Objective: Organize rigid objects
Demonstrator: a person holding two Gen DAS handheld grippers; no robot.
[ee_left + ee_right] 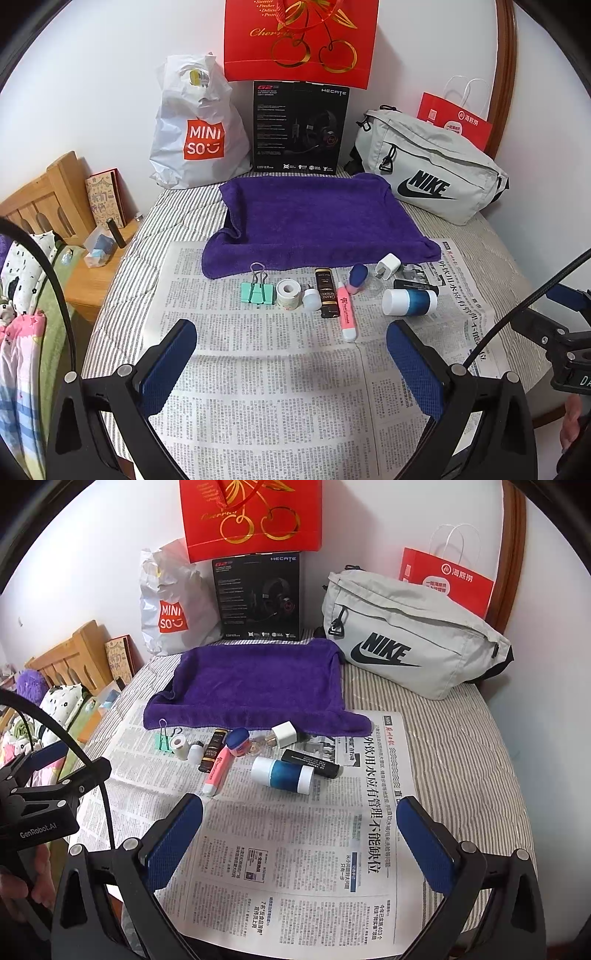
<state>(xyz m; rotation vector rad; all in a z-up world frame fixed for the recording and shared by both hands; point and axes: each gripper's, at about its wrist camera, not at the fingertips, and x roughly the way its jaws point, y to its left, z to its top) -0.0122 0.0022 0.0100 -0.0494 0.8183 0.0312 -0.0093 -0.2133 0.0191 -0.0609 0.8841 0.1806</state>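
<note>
Both the left gripper (291, 363) and right gripper (299, 840) hover spread and empty over the newspaper (295, 867), the blue-and-white bottle (282, 775) lying crosswise ahead near its far edge, nearer the right.

Left gripper (291, 362) jaws wide apart, right gripper (299, 834) likewise, both empty

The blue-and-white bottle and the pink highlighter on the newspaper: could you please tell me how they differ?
The blue-and-white bottle is a thick cylinder, while the pink highlighter is slim and flattish. The bottle has a blue middle between white ends; the highlighter is pink with only one white end. Both lie on their sides on the newspaper, untouched by either gripper.
</note>
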